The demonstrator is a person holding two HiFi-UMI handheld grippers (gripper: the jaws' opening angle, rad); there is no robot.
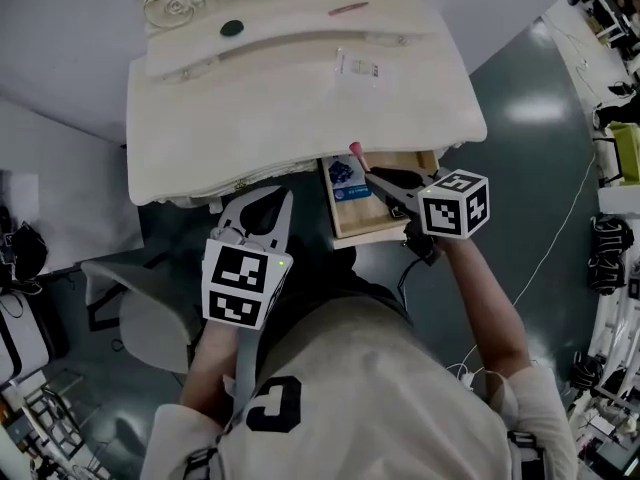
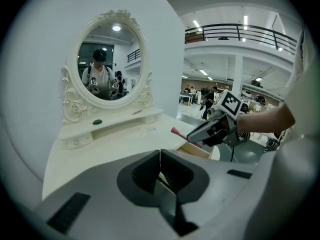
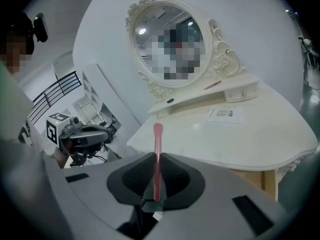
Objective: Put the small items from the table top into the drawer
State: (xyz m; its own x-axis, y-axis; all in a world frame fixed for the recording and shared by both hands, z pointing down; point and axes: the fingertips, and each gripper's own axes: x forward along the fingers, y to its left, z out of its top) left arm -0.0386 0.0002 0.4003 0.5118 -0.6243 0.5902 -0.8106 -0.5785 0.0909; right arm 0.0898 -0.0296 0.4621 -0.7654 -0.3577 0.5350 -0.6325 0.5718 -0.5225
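Right gripper view: right claw (image 3: 156,155) pinches slim pink stick (image 3: 157,134); left claw (image 2: 160,153) pressed together.

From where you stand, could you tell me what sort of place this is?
Probably a large lab hall, not a home: a vanity table with oval mirror, yet a railed mezzanine and strip lights behind.

Cream dressing table (image 1: 300,108) against a white wall (image 1: 60,28); glossy dark-green floor (image 1: 540,168); seemingly a grey chair (image 1: 150,318).
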